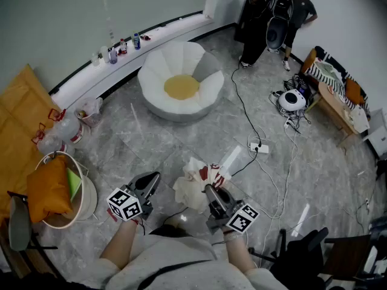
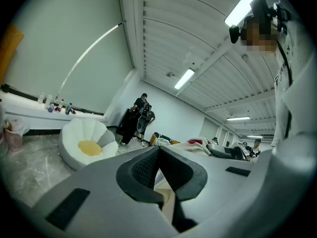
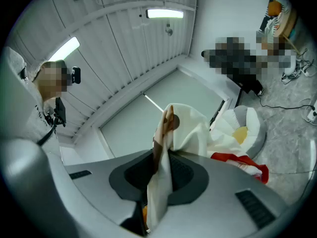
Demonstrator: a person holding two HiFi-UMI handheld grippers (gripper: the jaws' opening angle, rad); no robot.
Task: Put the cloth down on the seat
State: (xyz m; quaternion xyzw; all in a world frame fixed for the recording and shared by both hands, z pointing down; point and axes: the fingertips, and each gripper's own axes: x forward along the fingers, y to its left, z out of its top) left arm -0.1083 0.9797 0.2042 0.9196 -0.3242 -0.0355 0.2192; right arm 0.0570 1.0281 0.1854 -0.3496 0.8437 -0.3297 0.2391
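Two states I read: right tongs [image 1: 210, 190] clamped on the cloth [image 1: 192, 185]; left tongs [image 1: 151, 179] closed, empty; seat [image 1: 158, 101] well apart.

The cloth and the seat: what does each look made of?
The cloth: thin woven fabric, probably cotton, matte cream with red and brown print; it creases and hangs limp where the right gripper pinches it. The seat: soft stuffed upholstery, likely plush or fabric, matte white and grey lobes round a yellow centre; the puffy petals suggest padding.
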